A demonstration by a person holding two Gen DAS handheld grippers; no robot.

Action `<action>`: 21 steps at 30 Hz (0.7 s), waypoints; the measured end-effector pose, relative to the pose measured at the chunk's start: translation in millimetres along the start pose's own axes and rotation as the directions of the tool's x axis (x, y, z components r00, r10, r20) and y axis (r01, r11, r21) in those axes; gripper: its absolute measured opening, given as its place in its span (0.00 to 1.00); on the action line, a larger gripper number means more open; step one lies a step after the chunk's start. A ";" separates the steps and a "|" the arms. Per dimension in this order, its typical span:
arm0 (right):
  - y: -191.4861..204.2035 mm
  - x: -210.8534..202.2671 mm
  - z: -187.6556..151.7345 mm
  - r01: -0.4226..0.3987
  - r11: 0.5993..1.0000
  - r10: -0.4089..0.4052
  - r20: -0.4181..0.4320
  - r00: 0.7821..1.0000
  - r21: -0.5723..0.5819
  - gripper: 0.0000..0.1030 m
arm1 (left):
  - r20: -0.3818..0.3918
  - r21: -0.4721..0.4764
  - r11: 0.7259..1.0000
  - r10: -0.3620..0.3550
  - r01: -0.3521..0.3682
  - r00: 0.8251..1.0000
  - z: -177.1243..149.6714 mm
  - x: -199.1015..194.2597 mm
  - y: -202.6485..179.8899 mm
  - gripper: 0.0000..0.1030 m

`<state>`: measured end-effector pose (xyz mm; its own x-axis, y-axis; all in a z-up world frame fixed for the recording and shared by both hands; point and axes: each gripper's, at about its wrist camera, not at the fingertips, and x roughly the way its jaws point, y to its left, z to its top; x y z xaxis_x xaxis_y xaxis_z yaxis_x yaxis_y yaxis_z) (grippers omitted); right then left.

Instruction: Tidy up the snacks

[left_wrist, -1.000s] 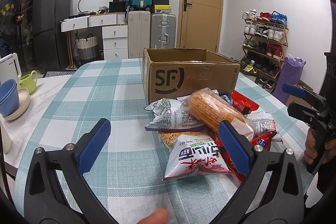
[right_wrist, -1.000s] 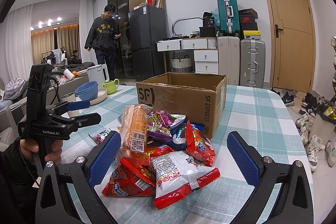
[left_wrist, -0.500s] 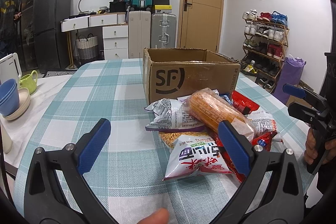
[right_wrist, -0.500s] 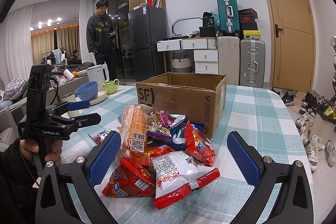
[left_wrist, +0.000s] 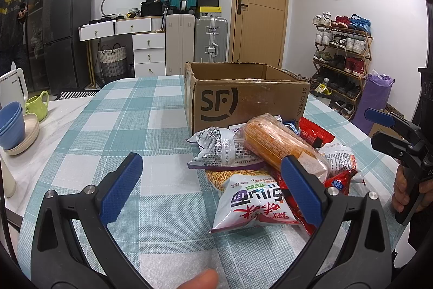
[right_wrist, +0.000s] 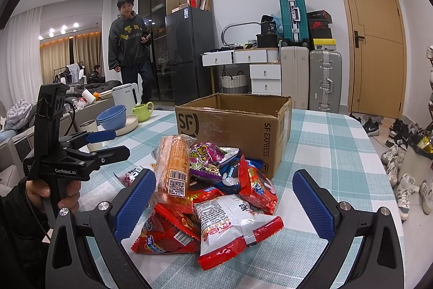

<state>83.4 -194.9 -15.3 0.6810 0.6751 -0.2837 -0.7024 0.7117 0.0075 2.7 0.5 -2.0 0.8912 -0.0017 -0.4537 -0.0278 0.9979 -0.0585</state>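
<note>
A pile of snack packets [left_wrist: 265, 161] lies on the checked tablecloth in front of an open cardboard box [left_wrist: 243, 96]. On top lies a long orange packet [left_wrist: 278, 145], which also shows in the right wrist view [right_wrist: 173, 167]. A white and red packet [right_wrist: 230, 224] lies nearest my right gripper [right_wrist: 224, 197], which is open and empty just before the pile. My left gripper [left_wrist: 213, 183] is open and empty, left of the pile, and also shows in the right wrist view [right_wrist: 105, 142]. The box [right_wrist: 235, 126] looks empty as far as its inside shows.
Blue bowls [left_wrist: 10, 123], a green mug [left_wrist: 38, 104] and a white kettle [right_wrist: 125, 96] stand at the table's left end. A person [right_wrist: 130, 45] stands beyond it. Suitcases, drawers, a fridge and a shoe rack [left_wrist: 341, 53] line the walls.
Both grippers and the snacks have stayed still. The person in the background has walked nearer, to the right in the right wrist view.
</note>
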 end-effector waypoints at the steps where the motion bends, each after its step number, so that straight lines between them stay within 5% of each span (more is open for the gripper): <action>1: -0.2 0.0 0.1 0.000 1.000 0.000 0.000 1.000 0.000 1.00 | 0.000 0.000 1.000 0.000 0.000 1.000 0.0 -0.1 -0.2 0.99; 21: -0.3 0.1 0.0 -0.001 1.000 0.001 -0.001 1.000 0.001 1.00 | 0.002 -0.003 1.000 0.003 -0.003 1.000 -0.2 1.6 -1.4 0.99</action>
<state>83.7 -195.0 -15.3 0.6804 0.6753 -0.2846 -0.7026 0.7116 0.0089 4.1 -0.9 -2.9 0.8918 0.0012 -0.4524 -0.0317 0.9977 -0.0600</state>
